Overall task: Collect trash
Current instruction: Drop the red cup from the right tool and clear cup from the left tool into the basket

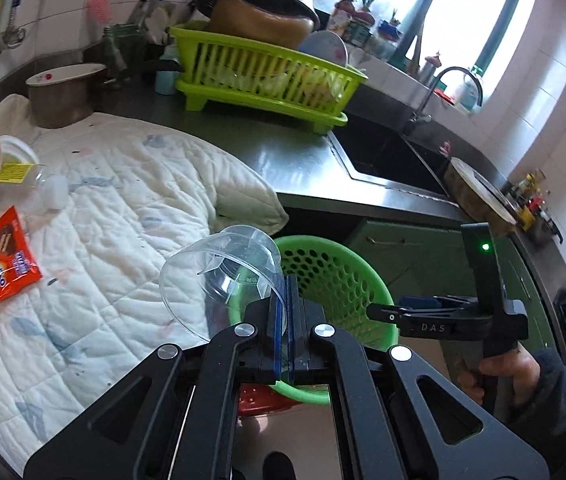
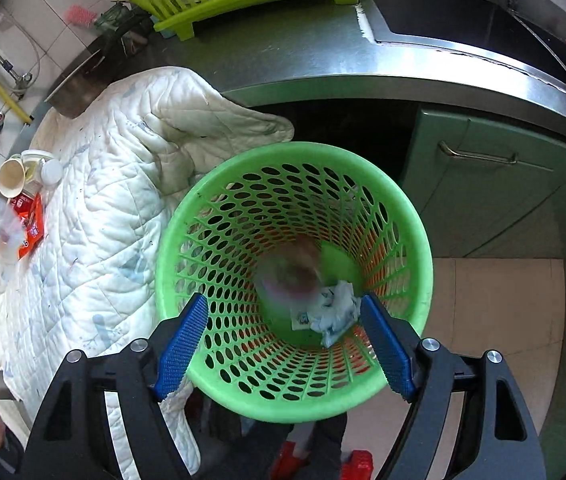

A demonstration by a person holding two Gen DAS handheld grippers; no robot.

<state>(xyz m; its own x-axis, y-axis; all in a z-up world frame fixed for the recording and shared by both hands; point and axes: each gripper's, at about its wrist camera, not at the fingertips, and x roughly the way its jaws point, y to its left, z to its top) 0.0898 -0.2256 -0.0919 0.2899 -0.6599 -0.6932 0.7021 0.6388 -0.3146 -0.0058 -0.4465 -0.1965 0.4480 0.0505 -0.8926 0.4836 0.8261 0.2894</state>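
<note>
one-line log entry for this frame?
left gripper: shut on clear lid | right gripper: open over bin | wrappers remain

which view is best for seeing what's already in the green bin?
Right wrist. It looks straight down into the green bin, showing crumpled paper and a blurred item on its floor. Left wrist shows only part of its rim and wall behind the clear plastic cup; the contents are hidden.

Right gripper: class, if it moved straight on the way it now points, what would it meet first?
The right gripper, open and empty, points down into the green basket. It would probably first meet the trash at the bottom, likely the crumpled paper; a blurred item lies beside it, and depth is unclear.
</note>
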